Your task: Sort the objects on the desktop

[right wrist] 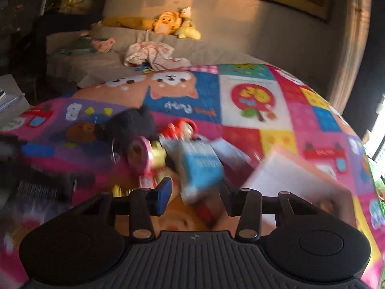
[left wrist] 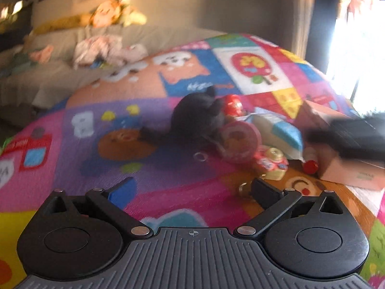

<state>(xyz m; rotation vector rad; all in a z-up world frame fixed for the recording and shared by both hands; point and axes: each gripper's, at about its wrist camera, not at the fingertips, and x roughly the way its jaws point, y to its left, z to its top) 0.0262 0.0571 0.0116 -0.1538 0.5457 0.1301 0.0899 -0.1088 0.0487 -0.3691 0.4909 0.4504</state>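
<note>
A pile of small objects lies on a colourful cartoon mat [left wrist: 168, 192]: a black plush toy [left wrist: 197, 118], a pink tape roll [left wrist: 240, 142], a blue and white packet [left wrist: 279, 132], a red and gold small bottle [left wrist: 272, 163] and a red round toy [left wrist: 233, 104]. My left gripper [left wrist: 192, 190] is open and empty, above the mat, short of the pile. My right gripper [right wrist: 195, 192] is open, its jaws standing on either side of the near end of the blue and white packet [right wrist: 202, 168]. The view is blurred. The black plush [right wrist: 132, 125] and tape roll [right wrist: 139, 155] lie left of it.
A pink cardboard box [left wrist: 349, 168] stands right of the pile and shows in the right wrist view [right wrist: 296, 180]. The right gripper appears as a dark blur [left wrist: 356, 137] over it. A sofa [right wrist: 120, 57] with clothes and plush toys is behind the mat.
</note>
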